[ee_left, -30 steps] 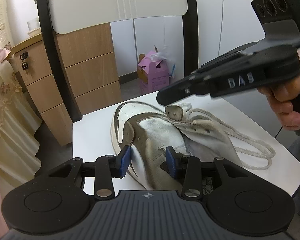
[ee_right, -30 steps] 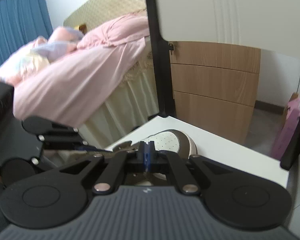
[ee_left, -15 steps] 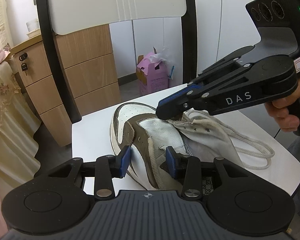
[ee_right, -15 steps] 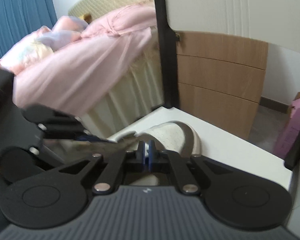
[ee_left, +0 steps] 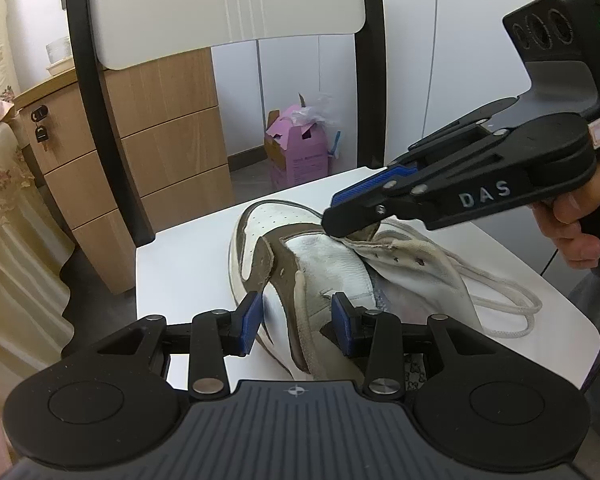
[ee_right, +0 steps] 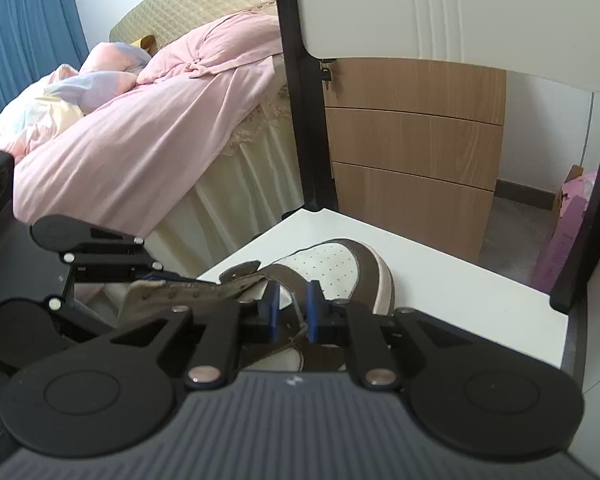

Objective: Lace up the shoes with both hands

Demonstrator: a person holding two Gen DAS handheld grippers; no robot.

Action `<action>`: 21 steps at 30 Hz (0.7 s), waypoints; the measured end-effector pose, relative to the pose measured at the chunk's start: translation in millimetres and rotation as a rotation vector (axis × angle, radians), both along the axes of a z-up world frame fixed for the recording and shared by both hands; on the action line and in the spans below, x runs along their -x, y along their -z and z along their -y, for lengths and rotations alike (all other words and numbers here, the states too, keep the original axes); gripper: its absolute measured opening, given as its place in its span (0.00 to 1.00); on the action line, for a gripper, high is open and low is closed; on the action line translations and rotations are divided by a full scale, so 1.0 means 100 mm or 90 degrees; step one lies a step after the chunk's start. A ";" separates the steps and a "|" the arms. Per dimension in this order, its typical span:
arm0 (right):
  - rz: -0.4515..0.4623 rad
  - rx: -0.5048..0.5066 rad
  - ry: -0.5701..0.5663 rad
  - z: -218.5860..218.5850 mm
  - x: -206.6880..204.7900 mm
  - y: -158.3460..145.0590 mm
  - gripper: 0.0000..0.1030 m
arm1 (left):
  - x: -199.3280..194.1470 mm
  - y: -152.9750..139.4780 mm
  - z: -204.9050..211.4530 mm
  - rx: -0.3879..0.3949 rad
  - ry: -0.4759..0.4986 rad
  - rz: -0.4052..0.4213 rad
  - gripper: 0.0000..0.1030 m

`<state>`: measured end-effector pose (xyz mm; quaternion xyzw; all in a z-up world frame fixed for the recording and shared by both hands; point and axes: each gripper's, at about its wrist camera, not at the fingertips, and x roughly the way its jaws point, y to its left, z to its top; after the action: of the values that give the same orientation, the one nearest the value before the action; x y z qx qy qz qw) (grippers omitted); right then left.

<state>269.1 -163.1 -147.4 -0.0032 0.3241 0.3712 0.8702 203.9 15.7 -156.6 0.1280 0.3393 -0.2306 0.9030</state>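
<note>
Right gripper [ee_right: 291, 312] pads now parted; left gripper [ee_left: 295, 324] spread astride shoe [ee_left: 300, 248], toe away.

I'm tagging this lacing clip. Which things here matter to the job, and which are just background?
Job: shoe, shoelace, left gripper, right gripper.

Background: chair seat under the shoe, wooden drawers, pink box, pink bedding.

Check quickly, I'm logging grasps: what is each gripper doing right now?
Left gripper: open, its pads on either side of the shoe, gripping nothing.
Right gripper: open, nothing clamped; its tips sit at the shoe's tongue.
</note>
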 end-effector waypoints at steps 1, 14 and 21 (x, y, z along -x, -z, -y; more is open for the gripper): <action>0.006 0.005 -0.002 0.01 0.02 0.00 0.18 | 0.00 0.00 0.00 0.001 0.000 -0.001 0.42; -0.031 0.002 -0.009 0.09 -0.05 0.03 0.02 | -0.01 0.02 0.03 -0.005 0.001 0.008 0.41; -0.024 -0.032 0.010 -0.01 0.04 -0.08 0.02 | 0.03 0.07 0.17 -0.042 0.021 0.038 0.39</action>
<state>265.4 -162.4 -139.8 0.0282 0.3313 0.3725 0.8664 200.6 -1.7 -163.3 0.1699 0.3171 -0.2301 0.9042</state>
